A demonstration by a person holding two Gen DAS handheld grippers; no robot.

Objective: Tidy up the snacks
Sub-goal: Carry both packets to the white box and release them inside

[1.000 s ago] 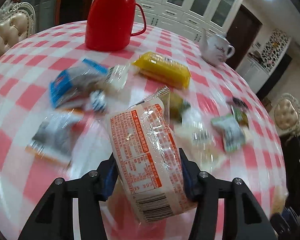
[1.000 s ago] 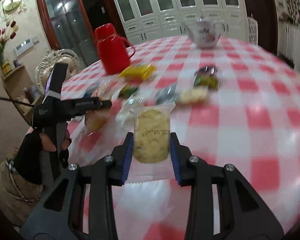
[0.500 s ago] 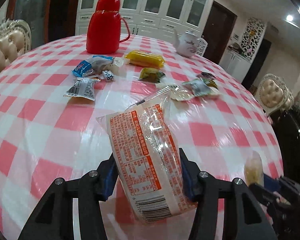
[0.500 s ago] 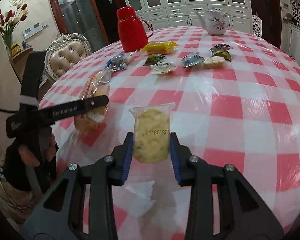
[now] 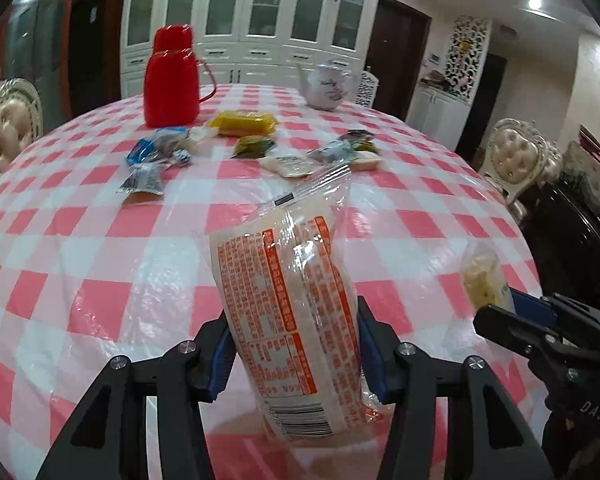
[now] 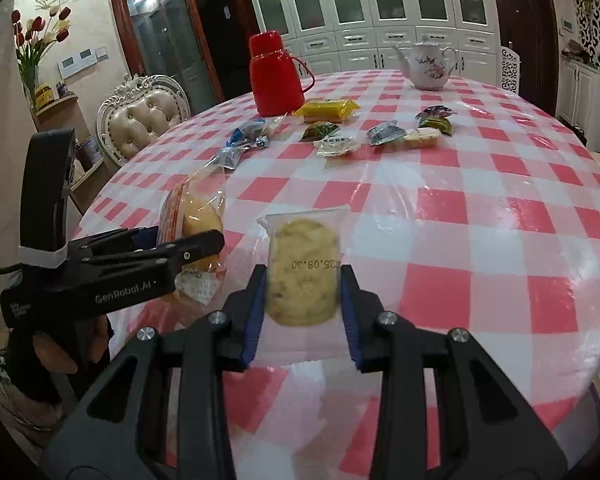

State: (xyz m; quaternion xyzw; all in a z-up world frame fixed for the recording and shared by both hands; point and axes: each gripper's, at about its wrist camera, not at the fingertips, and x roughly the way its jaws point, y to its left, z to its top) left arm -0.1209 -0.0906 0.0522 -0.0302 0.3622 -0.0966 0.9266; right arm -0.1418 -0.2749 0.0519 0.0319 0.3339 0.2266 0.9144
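My left gripper (image 5: pixel 294 354) is shut on a clear bread bag with orange print (image 5: pixel 290 308), held upright above the near part of the round table. The same bread bag (image 6: pixel 194 220) shows in the right wrist view, clamped in the left gripper (image 6: pixel 188 246) at the left. My right gripper (image 6: pixel 302 300) is shut on a small clear packet with a yellow cookie (image 6: pixel 303 268), date stamp facing me. That cookie packet (image 5: pixel 482 276) and the right gripper (image 5: pixel 512 312) appear at the right of the left wrist view. Several other wrapped snacks (image 6: pixel 336 146) lie across the far middle of the table.
A red thermos jug (image 6: pixel 276 76) and a white floral teapot (image 6: pixel 428 64) stand at the far side of the red-and-white checked tablecloth (image 6: pixel 500 220). Padded chairs (image 6: pixel 148 118) stand around the table. A gloved hand (image 6: pixel 52 344) holds the left gripper.
Both grippers have drawn back toward the near table edge with their packets; the snack pile now looks farther away. The left gripper rolled, so the bread bag stands more upright.
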